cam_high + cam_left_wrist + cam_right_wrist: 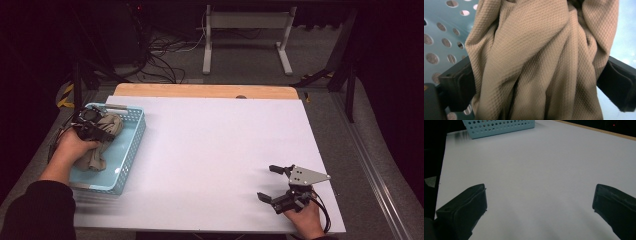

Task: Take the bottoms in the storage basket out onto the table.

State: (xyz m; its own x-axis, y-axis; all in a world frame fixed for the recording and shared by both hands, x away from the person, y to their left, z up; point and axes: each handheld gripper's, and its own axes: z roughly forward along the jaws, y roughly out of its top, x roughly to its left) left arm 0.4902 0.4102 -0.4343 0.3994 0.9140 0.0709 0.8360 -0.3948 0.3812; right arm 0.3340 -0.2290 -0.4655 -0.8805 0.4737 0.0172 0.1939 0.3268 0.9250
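Dim room, grey floor (250,65), white stand (247,35), cables (160,55).

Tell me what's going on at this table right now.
A person is working at a white table with a claw in each hand. The left claw is down in a light blue perforated basket at the table's left edge, its jaws standing wide on either side of a bunched tan cloth that lies in the basket. Whether the pads press on the cloth is hard to tell. The right claw sits open and empty near the front right corner.
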